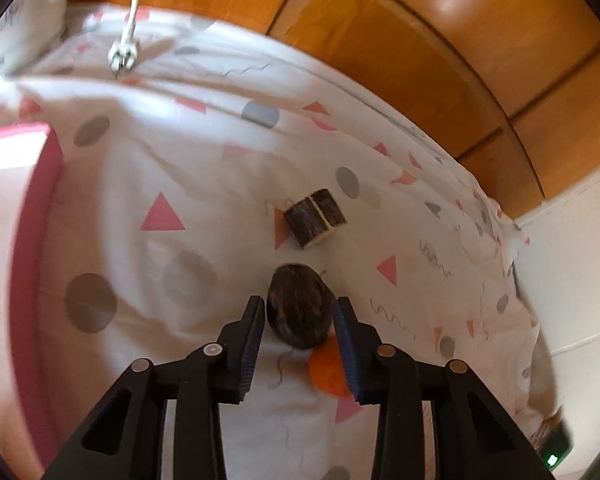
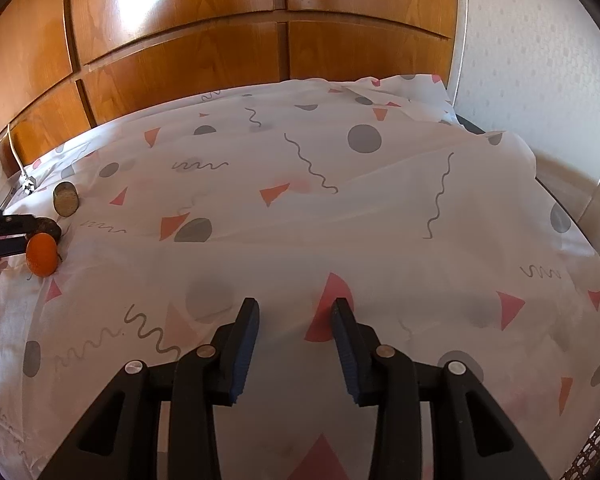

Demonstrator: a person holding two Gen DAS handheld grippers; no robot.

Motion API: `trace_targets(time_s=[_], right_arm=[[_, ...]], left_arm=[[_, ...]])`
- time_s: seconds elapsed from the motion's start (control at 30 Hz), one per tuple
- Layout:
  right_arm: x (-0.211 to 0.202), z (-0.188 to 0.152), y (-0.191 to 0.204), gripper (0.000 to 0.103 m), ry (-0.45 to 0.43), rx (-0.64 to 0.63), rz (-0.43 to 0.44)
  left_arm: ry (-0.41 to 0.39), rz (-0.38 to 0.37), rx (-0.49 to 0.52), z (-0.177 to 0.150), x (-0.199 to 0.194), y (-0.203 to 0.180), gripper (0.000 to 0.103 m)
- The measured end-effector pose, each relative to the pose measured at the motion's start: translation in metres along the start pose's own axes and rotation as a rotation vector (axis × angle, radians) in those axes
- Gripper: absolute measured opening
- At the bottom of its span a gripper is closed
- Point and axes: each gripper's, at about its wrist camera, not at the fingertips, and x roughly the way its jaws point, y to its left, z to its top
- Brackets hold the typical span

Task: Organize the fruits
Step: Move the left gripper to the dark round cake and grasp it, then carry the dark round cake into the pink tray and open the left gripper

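Orange fruit partly hidden behind the dark round fruit, pink box cut off at the left edge, whole left view blurry

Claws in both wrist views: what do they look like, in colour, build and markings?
Both match. The left claw and right claw are matte black plastic, each with two angular fingers on hinged links with cut-out openings. Round silver pins mark the pivots. The fingers' inner faces carry ribbed dark blue pads. No cables, labels, hands or sleeves show.
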Motion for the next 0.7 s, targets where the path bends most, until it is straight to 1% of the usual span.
trace_targets(time_s=[0.03, 0.07, 0.17, 0.23, 0.27, 0.3, 0.47, 0.57, 0.7], right_arm=[[0.000, 0.000, 0.000, 0.038, 0.000, -0.001, 0.000], [0.000, 0.000, 0.000, 0.038, -0.001, -0.003, 0.001], [0.001, 0.000, 0.000, 0.039, -0.006, -0.010, 0.001], [0.001, -0.001, 0.000, 0.040, -0.008, -0.011, 0.002], [0.001, -0.001, 0.001, 0.041, -0.011, -0.013, 0.002], [0.001, -0.001, 0.001, 0.041, -0.013, -0.016, 0.001], [0.002, -0.001, 0.002, 0.042, -0.017, -0.018, 0.001], [0.002, -0.001, 0.002, 0.042, -0.019, -0.019, 0.000], [0.001, -0.001, 0.004, 0.042, -0.023, -0.024, -0.003]], left_arm=[[0.014, -0.019, -0.027, 0.002, 0.005, 0.003, 0.039], [0.022, -0.021, -0.042, 0.003, 0.009, 0.004, 0.038], [0.012, -0.033, -0.020, 0.004, 0.012, 0.000, 0.033], [0.012, -0.062, -0.025, 0.003, 0.014, 0.001, 0.029], [0.000, -0.062, -0.022, 0.002, 0.012, 0.001, 0.026], [-0.008, -0.060, -0.013, 0.002, 0.011, 0.001, 0.026], [-0.050, -0.009, 0.043, -0.004, -0.002, 0.000, 0.024], [-0.076, 0.012, 0.053, -0.008, -0.012, 0.005, 0.024], [-0.146, 0.049, 0.096, -0.017, -0.040, 0.006, 0.024]])
